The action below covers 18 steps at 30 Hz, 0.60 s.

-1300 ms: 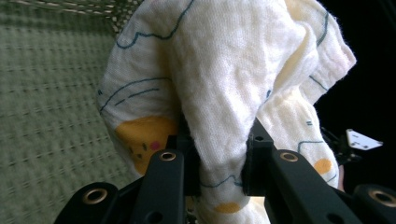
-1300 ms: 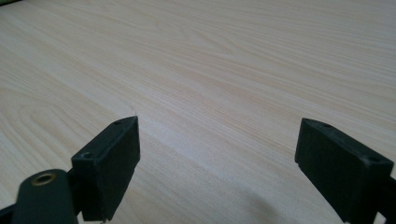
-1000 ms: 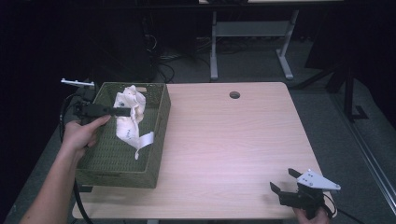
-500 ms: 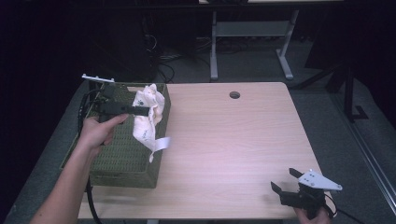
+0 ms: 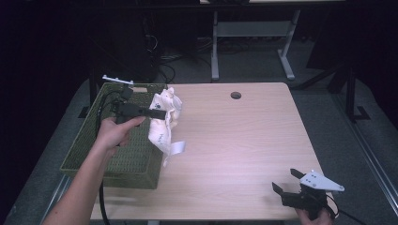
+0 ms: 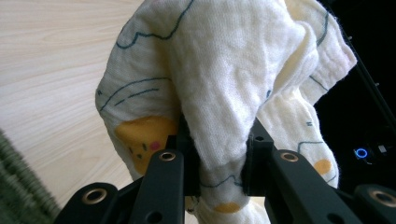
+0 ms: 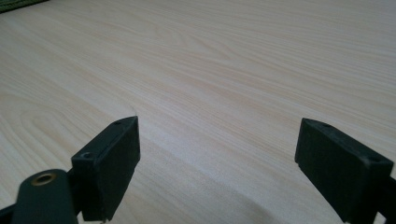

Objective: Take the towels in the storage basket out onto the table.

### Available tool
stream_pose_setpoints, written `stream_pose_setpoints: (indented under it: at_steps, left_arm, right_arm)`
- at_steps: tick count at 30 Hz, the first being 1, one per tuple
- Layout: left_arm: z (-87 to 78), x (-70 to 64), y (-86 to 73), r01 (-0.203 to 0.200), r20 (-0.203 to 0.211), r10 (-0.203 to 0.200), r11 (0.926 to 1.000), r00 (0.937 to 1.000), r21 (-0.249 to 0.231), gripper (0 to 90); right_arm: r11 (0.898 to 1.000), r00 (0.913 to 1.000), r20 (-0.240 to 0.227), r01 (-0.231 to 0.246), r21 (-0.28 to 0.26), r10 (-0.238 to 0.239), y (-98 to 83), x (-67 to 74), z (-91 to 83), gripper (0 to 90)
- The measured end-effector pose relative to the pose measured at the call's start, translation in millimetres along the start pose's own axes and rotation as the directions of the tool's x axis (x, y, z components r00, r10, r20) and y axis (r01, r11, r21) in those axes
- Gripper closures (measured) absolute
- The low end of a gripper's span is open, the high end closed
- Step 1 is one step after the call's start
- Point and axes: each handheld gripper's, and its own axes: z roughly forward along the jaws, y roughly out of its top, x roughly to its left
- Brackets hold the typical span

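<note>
Holding one cloth (image 5: 164, 119) in left gripper (image 5: 159, 113), beside one basket (image 5: 89, 154)

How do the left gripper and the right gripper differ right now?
The left gripper is shut on the cream printed cloth, its fingers pinching a fold; the right gripper is open with nothing between its fingers. The left is raised beside the green basket, the cloth dangling; the right sits low by the table's near corner. Both are black, hand-held, two-fingered.
</note>
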Motion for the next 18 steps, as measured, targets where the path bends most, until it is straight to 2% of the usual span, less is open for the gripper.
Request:
stream_pose_setpoints:
  at_steps: [9,12,18]
  left_arm:
    - [28.8,-12.5,8.3,-0.030,0.031,0.029,0.9988,0.9991,0.038,73.0]
    - [38.7,-16.4,10.1,-0.041,0.030,0.040,0.9978,0.9988,0.053,73.0]
    - [59.1,-19.4,12.5,-0.043,0.046,0.039,0.9961,0.9982,0.077,73.0]
  right_arm:
    - [1.000,1.0000,0.001,0.001,-0.006,-0.001,0.9,0.1,-0.7,13.6]
    - [1.000,1.0000,0.001,0.001,-0.009,-0.001,1.1,-0.1,-1.3,13.6]
    - [1.000,1.0000,-0.002,-0.002,-0.017,0.002,1.4,-0.4,-2.2,13.6]
